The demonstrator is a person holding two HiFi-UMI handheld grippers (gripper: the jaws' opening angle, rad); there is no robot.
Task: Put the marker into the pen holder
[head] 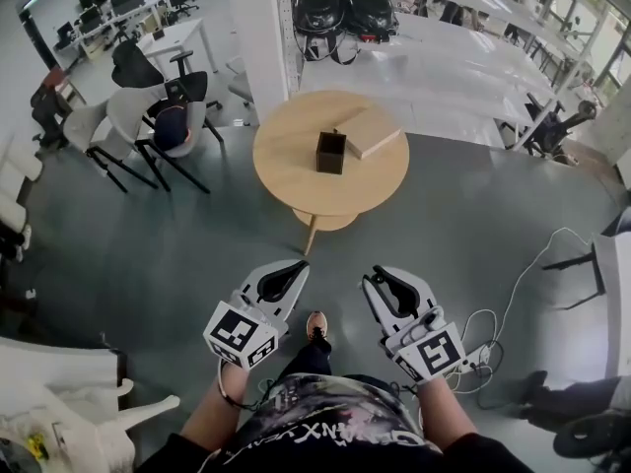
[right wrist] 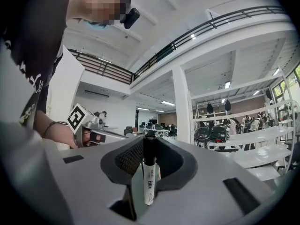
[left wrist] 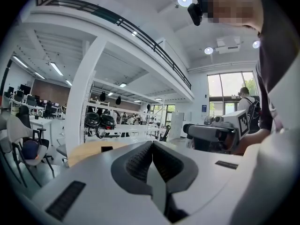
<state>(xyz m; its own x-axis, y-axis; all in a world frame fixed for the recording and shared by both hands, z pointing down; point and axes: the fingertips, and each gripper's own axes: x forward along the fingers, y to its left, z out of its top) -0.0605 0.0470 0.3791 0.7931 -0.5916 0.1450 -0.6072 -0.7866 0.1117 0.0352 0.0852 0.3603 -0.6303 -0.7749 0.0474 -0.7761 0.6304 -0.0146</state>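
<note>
White black-capped marker (right wrist: 149, 179) is clamped in right gripper (right wrist: 150, 144); left gripper (left wrist: 152, 149) jaws together, empty. Judged carry stage; dark square pen holder (head: 331, 153) must be approached.

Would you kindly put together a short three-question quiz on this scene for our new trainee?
1. Fill in: the jaws of the left gripper stand ___ (together or apart).
2. What holds the marker? A the left gripper; B the right gripper; C the pen holder.
3. True or false: the pen holder stands on the round table.
Key: 1 together; 2 B; 3 true.
</note>
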